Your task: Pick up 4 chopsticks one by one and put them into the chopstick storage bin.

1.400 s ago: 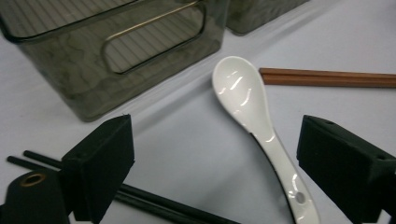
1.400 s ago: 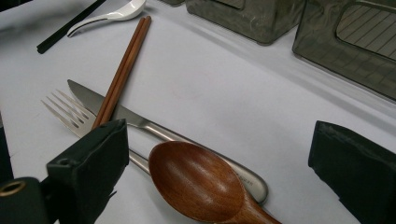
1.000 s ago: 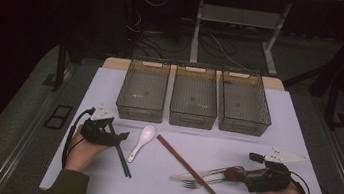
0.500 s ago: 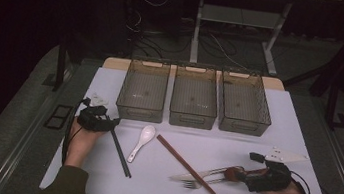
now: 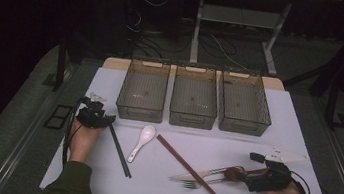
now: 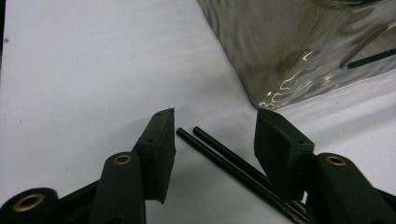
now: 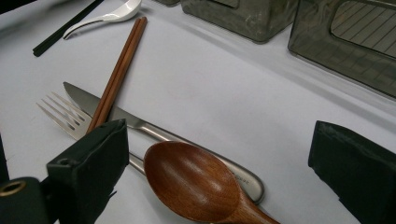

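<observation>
Left tool [image 6: 212, 133] moved up the black chopsticks [image 6: 233, 161], jaws closing (not gripping yet).

Black chopsticks [image 6: 219, 156] (white, seemingly plain table [image 6: 70, 70]).

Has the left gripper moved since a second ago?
Yes. The left gripper shifted away from the person toward the left bin, jaws closing around the black chopsticks.

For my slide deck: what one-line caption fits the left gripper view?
Left tool, jaws closing but not yet gripping, straddles black chopsticks beside a clear bin.
</observation>
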A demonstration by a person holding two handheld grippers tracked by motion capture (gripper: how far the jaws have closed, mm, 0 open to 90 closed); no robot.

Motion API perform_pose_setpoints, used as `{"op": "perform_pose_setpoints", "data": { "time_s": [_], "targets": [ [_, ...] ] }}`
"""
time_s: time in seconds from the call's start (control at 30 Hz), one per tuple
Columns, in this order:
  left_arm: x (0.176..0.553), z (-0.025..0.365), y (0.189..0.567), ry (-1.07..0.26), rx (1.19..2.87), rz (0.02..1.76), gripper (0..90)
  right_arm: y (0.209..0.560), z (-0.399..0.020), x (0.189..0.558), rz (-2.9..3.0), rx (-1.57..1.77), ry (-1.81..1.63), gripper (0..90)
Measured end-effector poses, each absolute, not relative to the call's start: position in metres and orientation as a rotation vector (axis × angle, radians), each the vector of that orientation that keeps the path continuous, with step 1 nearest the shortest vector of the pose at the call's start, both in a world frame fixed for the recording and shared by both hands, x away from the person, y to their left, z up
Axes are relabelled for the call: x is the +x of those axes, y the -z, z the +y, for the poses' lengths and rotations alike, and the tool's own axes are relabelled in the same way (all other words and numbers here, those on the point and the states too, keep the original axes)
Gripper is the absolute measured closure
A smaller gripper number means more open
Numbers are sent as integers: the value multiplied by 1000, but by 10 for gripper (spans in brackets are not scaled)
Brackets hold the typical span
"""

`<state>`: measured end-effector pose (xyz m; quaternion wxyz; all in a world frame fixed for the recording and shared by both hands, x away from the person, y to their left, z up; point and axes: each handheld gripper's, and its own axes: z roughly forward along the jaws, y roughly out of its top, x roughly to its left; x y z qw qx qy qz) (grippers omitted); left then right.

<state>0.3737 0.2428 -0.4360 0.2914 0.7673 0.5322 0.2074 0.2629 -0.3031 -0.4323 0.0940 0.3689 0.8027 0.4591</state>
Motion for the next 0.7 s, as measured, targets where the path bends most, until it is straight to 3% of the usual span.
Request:
{"op": "perform_pose_setpoints", "data": {
  "time_s": [0.7],
  "targets": [
    [375,242,440,-528,2066,1434,571,433,-302,263,2387,1088,-1341,50]
  ]
}}
